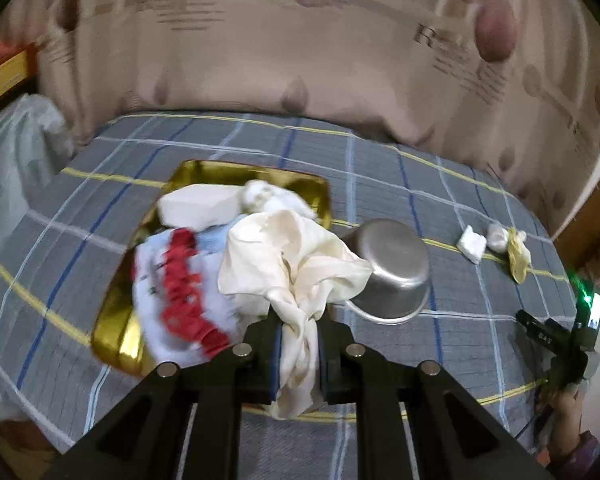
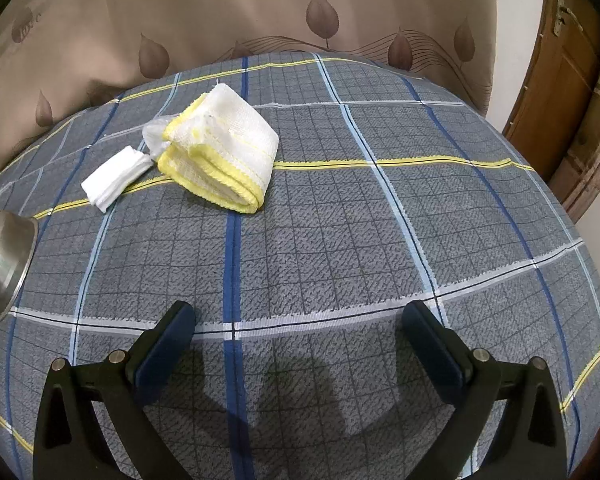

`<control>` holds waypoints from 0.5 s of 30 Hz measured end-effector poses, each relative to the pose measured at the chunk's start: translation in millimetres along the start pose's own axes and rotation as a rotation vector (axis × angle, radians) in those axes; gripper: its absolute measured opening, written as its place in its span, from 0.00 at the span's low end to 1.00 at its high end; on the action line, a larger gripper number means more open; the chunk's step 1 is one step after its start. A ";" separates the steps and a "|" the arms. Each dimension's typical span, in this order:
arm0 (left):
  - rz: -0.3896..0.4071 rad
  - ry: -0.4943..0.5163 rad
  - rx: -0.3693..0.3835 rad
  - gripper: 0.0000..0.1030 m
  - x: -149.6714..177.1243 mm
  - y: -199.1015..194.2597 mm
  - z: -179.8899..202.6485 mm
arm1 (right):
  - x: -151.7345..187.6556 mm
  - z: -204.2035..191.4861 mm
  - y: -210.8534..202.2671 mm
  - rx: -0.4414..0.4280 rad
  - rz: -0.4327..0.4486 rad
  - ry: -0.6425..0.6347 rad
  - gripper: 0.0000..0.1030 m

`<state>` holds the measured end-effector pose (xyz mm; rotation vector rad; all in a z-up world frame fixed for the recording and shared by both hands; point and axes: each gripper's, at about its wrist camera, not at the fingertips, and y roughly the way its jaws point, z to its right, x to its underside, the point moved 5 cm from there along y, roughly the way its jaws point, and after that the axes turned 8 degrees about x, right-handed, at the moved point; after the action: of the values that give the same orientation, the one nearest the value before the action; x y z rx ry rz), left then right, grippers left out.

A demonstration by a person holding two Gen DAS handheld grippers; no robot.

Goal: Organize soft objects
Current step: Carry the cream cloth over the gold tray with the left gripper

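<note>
My left gripper [image 1: 299, 322] is shut on a crumpled cream cloth [image 1: 284, 260], which hangs above the near right part of a gold tray [image 1: 112, 332]. In the tray lie a white foam block [image 1: 198, 206], a white bundle [image 1: 260, 194] and a white cloth with red trim [image 1: 180, 284]. My right gripper [image 2: 298, 316] stands open above bare bedsheet, with nothing between its fingers. Ahead of it to the left lie a folded white towel with yellow edges [image 2: 224, 152], a small white folded cloth [image 2: 112, 182] and a clear plastic wad [image 2: 154, 134].
A steel bowl [image 1: 392, 272] lies on its side just right of the tray; its rim [image 2: 4, 260] shows at the left edge of the right wrist view. The plaid bedsheet [image 2: 340, 240] covers the surface. A curtain [image 1: 300, 40] hangs behind, a wooden door [image 2: 556, 80] at right.
</note>
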<state>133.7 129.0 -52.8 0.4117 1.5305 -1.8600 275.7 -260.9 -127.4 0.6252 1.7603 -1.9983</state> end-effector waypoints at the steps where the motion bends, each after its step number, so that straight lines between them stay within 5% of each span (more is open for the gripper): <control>1: 0.010 -0.006 -0.005 0.15 2.6 -2.7 -3.7 | -0.1 0.2 0.1 0.001 0.000 0.000 1.00; 10: 0.045 -0.021 -0.023 0.15 26.5 -12.3 -20.4 | 1.8 0.2 -2.9 0.018 -0.004 0.004 1.00; 15: 0.036 -0.011 -0.005 0.15 31.1 -11.9 -17.9 | -6.7 -18.2 -28.4 -0.164 -0.062 0.083 0.74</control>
<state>100.3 137.5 -68.1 0.4235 1.5112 -1.8274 266.2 -239.3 -102.4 0.6143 1.9909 -1.8678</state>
